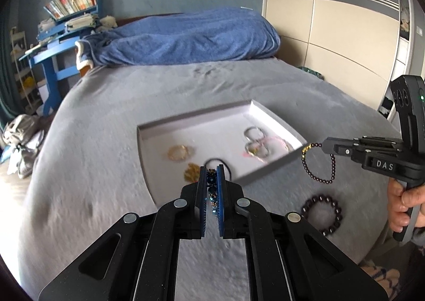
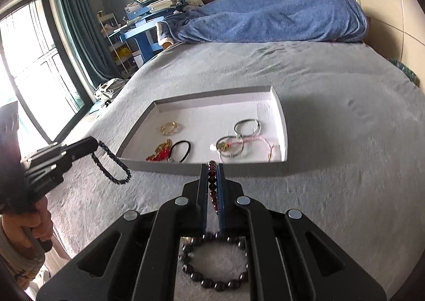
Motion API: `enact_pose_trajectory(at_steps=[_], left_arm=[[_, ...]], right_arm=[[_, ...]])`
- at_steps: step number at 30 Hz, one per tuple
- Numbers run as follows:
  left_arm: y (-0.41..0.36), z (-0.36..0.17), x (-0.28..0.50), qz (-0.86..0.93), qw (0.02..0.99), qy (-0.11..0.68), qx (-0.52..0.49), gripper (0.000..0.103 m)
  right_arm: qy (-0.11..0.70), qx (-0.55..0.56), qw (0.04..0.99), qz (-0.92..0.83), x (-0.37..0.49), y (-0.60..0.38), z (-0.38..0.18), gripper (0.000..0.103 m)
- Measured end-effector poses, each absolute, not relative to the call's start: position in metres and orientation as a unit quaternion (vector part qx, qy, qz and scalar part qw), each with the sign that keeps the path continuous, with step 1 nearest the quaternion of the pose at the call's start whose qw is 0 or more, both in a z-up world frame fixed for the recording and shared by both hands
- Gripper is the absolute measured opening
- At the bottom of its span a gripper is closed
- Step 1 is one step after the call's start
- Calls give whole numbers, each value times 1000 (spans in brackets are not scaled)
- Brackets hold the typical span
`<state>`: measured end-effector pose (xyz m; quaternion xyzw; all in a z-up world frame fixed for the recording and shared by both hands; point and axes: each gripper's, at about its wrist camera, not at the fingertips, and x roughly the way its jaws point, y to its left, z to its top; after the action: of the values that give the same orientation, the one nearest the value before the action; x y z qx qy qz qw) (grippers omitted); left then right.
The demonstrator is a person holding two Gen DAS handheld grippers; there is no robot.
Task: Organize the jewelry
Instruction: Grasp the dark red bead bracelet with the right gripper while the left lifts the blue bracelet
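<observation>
My left tool (image 1: pixel 212 189) pinched a blue bracelet (image 2: pixel 111 165), my right tool (image 2: pixel 212 189) a garnet bracelet (image 1: pixel 318 165), beside the tray (image 2: pixel 207 168).

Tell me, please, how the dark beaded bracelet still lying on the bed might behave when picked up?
The dark beaded bracelet would probably sag into a limp loop, as the strand held by the right hand-held gripper does. Its round, glossy beads may slip between the pads. On the soft grey bedcover it seems unlikely to roll.

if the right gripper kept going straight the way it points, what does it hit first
Likely the near wall of the white tray, just ahead of the right gripper, which is shut on a dark red bead bracelet; depth is unclear.
</observation>
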<state>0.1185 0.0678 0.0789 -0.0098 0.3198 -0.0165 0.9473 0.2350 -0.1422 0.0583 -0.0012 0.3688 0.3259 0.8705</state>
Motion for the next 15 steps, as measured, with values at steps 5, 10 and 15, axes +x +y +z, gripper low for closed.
enact_pose_trajectory(at_steps=[5, 10, 15], left_arm=[[75, 89, 143, -14, 949, 315, 0, 7], [76, 90, 171, -17, 948, 317, 7, 7], [65, 81, 201, -28, 944, 327, 20, 8]], right_arm=[[362, -7, 873, 327, 254, -133, 68, 6], [357, -9, 876, 324, 277, -119, 73, 6], [373, -10, 869, 325, 308, -98, 66, 6]])
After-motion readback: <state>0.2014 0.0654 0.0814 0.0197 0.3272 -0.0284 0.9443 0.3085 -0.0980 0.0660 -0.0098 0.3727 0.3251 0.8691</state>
